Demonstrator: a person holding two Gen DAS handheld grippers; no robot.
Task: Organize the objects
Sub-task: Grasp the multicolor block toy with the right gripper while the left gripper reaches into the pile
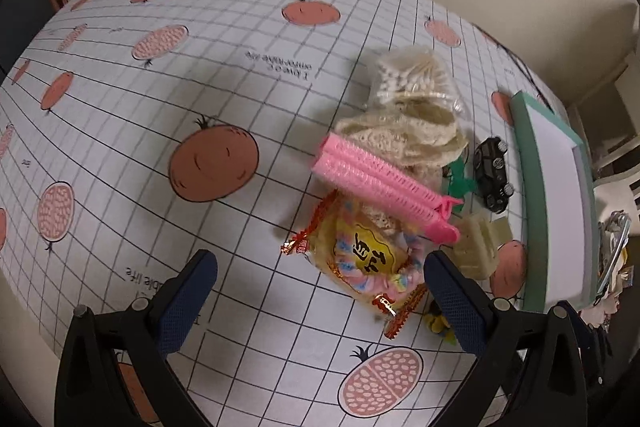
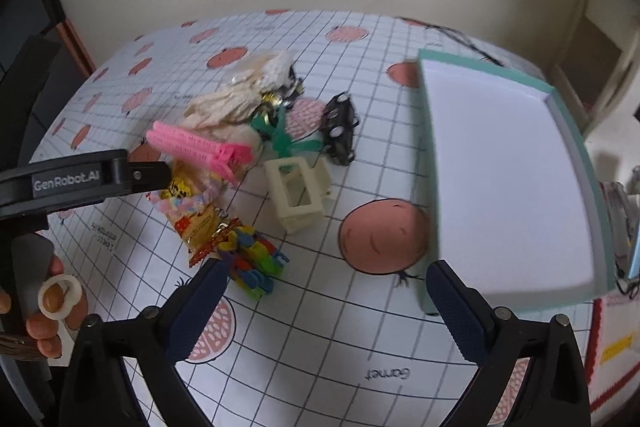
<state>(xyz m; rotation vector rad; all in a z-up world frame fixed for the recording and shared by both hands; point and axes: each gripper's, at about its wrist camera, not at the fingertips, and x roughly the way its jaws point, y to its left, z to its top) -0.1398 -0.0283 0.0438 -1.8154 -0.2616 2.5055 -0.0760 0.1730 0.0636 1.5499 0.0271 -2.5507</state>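
Observation:
A pile of small items lies on the gridded tablecloth (image 1: pixel 240 99). On top is a pink hair roller clip (image 1: pixel 380 179) (image 2: pixel 200 147), resting on a cream knitted piece (image 1: pixel 404 131) and a yellow snack packet (image 1: pixel 360 255) (image 2: pixel 192 219). Around them lie a black toy car (image 2: pixel 340 131), a green plastic figure (image 2: pixel 284 139), a cream plastic frame (image 2: pixel 298 195) and colourful clips (image 2: pixel 252 259). My left gripper (image 1: pixel 320 283) is open, hovering just short of the snack packet. My right gripper (image 2: pixel 330 291) is open over bare cloth, with the colourful clips by its left finger.
A teal box with a white inside (image 2: pixel 504 179) (image 1: pixel 556 195) stands at the right of the pile, near the table's right edge. A bag of cotton swabs (image 1: pixel 408 75) lies behind the pile. A hand (image 2: pixel 48 323) holds the left gripper's black body (image 2: pixel 80 183).

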